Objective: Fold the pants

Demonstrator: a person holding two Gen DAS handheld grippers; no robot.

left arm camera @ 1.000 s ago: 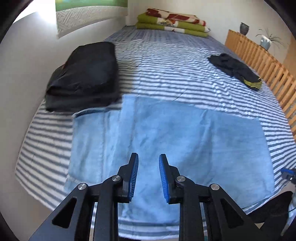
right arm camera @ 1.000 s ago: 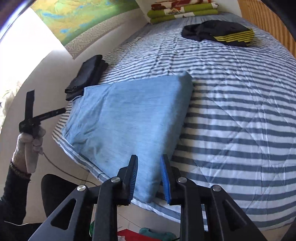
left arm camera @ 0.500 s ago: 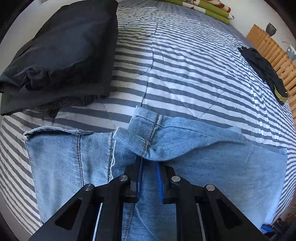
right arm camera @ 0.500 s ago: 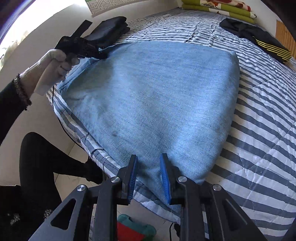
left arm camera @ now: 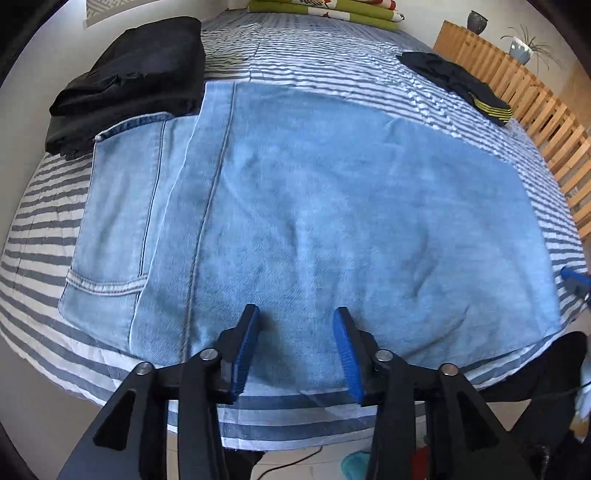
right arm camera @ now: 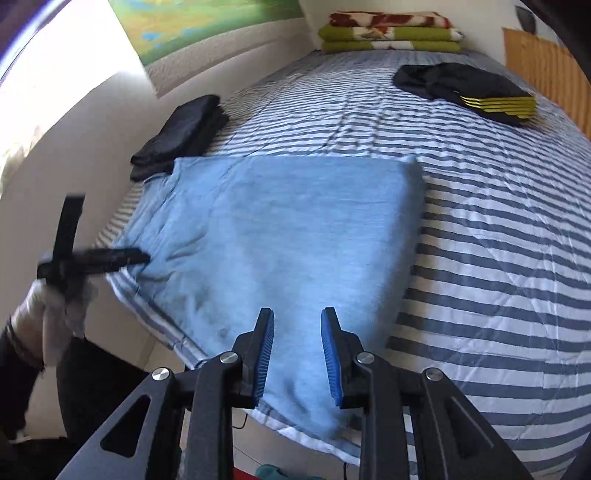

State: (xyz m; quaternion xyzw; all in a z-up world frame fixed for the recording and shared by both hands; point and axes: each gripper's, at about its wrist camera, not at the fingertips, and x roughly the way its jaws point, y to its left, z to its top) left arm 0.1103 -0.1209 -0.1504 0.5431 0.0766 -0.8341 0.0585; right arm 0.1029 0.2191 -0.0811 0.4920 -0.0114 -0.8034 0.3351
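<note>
Light blue jeans lie folded flat near the front edge of the striped bed. My left gripper hovers over their near edge, its jaws opening, with nothing pressed between the blue pads. In the right wrist view a gloved hand holds it at the jeans' left edge, where the left gripper points at the cloth. My right gripper hangs over the near corner of the jeans. Its jaws are opening a little, with a gap between the pads that holds nothing.
A folded black garment lies left of the jeans, touching their waistband. A black garment with yellow stripes sits at the far right. Green and red blankets are stacked at the bed's head. A wooden slatted rail borders the right side.
Half a second ago my left gripper pinched a raised fold of the jeans near their far edge. It has let go and drawn back to the near edge; the jeans lie flat.
</note>
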